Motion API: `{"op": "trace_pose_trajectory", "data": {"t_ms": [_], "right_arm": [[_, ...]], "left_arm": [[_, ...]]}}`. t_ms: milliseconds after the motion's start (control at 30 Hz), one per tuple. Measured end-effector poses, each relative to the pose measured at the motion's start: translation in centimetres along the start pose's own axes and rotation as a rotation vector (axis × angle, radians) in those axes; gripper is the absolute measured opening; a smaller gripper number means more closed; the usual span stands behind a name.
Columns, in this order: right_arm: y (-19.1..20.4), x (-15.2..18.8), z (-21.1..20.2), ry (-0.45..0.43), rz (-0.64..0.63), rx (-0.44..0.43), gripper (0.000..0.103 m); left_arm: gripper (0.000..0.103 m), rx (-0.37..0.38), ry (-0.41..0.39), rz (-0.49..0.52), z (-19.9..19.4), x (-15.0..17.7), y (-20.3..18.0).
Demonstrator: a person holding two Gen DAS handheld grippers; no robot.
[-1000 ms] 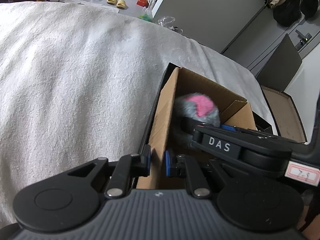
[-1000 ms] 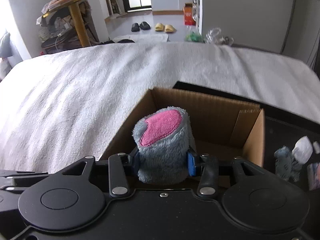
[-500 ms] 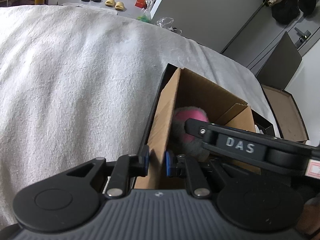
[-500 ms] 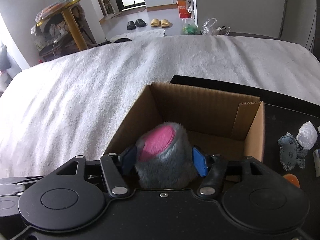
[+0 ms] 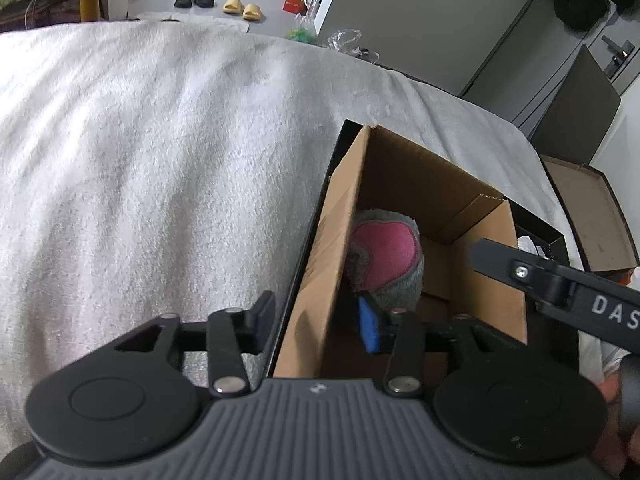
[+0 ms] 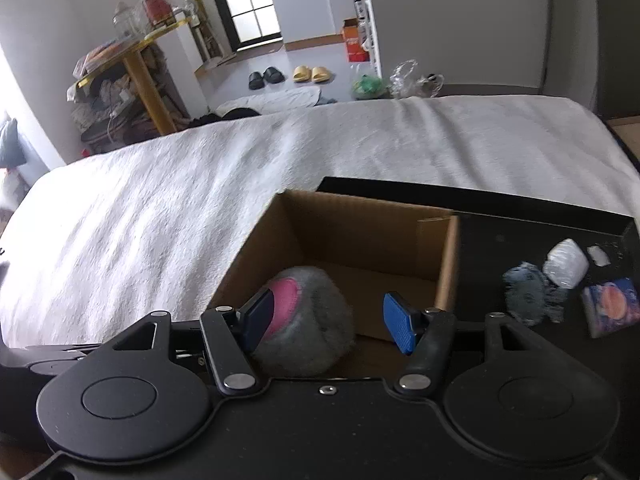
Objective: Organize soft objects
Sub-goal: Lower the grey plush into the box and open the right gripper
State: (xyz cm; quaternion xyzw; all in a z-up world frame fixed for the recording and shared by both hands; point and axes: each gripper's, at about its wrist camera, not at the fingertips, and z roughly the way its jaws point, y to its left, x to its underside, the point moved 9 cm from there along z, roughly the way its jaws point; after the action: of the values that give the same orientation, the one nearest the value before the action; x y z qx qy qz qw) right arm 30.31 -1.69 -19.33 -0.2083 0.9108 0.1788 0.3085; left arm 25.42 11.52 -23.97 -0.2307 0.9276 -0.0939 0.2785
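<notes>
Below the left wrist camera, the left gripper [image 5: 316, 324] straddles the near-left wall of the cardboard box [image 5: 404, 172]: one finger stands outside the wall, the blue-padded finger stands inside it. Its jaws have just been opening, and both pads now stand clear of the wall, so nothing is gripped. The grey plush toy with a pink patch [image 5: 386, 258] lies inside the box, against the left wall, just beyond the inner pad. The box sits in a black tray [image 5: 554, 240] on a bed covered by a white towel blanket [image 5: 160, 160]. An arm of the right gripper [image 5: 560, 284] crosses the lower right of this view, above the right wall of the box. A second, open brown box [image 5: 588, 204] lies beyond the tray on the right.

Below the right wrist camera, the right gripper [image 6: 326, 322] hangs over the near edge of the cardboard box [image 6: 360, 232] with its jaws parted wide. They have just been opening. The grey plush toy with a pink patch [image 6: 308, 324] rests on the box floor between them; the left pad sits at its pink face, whether touching cannot be told, and the right pad stands well apart, so the toy is not clamped. On the black tray [image 6: 480, 204], right of the box, lie a small blue-grey plush piece [image 6: 524, 292], a white wrapped bundle [image 6: 568, 262] and a printed blue and orange item [image 6: 610, 306]. The white towel blanket [image 6: 200, 200] covers the bed behind.
</notes>
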Motion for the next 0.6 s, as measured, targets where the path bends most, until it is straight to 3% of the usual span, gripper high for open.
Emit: {"op": "trace_pose_trajectory", "data": {"t_ms": [367,600], "right_arm": [[-4.0,0.9,-2.3,-0.037,0.053,0.036,0.06],[-7.4,2.6,-2.4,-0.031,0.103,0.069,0.064]], "left_arm": [[0.064,-0.047,-0.032,0.073,-1.1,0.2,-1.7],[0.068,-0.087,-0.042,0.153,-1.2,0.4,-3.0]]}}
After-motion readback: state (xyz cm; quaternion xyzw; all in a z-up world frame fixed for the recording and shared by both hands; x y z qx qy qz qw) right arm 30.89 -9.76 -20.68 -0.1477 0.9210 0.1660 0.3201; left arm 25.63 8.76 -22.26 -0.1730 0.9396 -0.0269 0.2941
